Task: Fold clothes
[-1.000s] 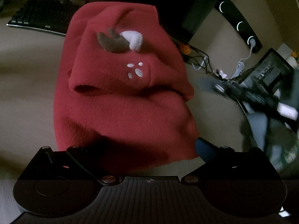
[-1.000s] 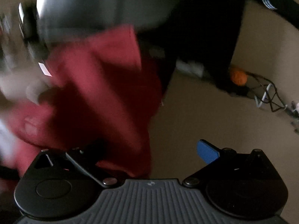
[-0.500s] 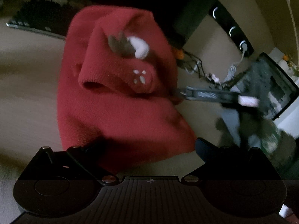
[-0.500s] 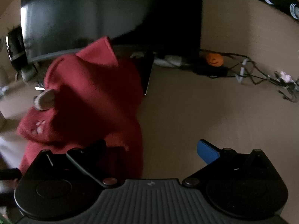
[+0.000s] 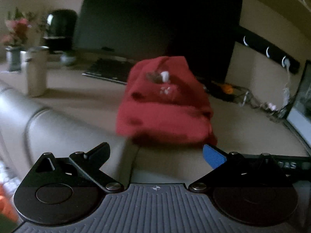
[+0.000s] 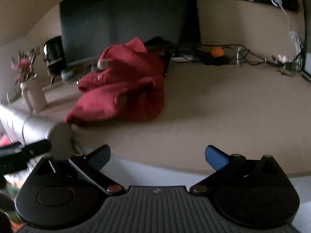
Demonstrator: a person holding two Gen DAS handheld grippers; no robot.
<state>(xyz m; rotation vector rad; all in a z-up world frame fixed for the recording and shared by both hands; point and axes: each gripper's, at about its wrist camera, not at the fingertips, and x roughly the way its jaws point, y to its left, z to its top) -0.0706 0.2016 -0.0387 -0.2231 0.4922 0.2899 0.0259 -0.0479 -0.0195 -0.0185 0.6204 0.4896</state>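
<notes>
red garment (image 5: 165,104) folded, beyond both open fingers (image 6: 98,156)

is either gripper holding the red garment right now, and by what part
Nothing is held. The left gripper and right gripper are both open and apart from the red garment, which lies on the beige surface.

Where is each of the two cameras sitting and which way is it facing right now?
Left wrist: sits on the left gripper, looking forward over its open fingers at the red garment on the beige desk, dark monitor behind.
Right wrist: sits on the right gripper, fingers open, facing the same garment from farther right; the other gripper's dark body shows at left.
Both share the garment, monitor and orange pumpkin toy.
</notes>
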